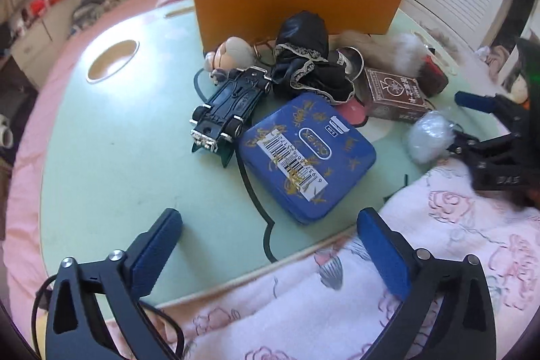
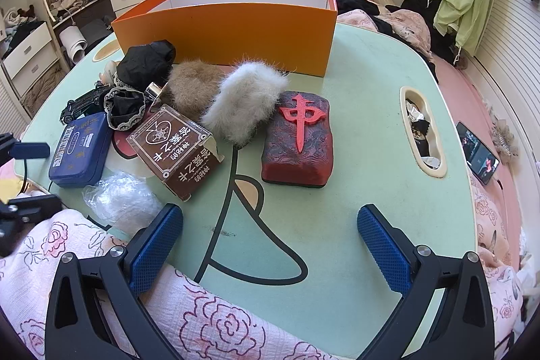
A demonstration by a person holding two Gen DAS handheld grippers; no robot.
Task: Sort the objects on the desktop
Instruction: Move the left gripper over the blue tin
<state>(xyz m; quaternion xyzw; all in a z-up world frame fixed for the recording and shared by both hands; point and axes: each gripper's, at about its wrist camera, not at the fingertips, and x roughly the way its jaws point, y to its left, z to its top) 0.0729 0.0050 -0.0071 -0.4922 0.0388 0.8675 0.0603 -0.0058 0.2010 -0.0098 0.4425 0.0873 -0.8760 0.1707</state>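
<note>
We see an open orange box [image 2: 236, 32] standing upright at the table's far edge. Before it lie a black lace-trimmed cloth [image 2: 135, 80], brown and grey fur pieces [image 2: 236, 103], a dark red mahjong-style block [image 2: 298, 140], a brown card box [image 2: 179, 150], a blue tin [image 1: 305, 154] lying barcode-up, an overturned black toy car [image 1: 229, 105] and crumpled clear plastic [image 2: 121, 201] near the near edge.

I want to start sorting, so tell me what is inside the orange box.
The orange box shows only bare white inner walls near its rim. Its front wall hides the floor from both cameras, so whether anything lies inside cannot be told.
</note>
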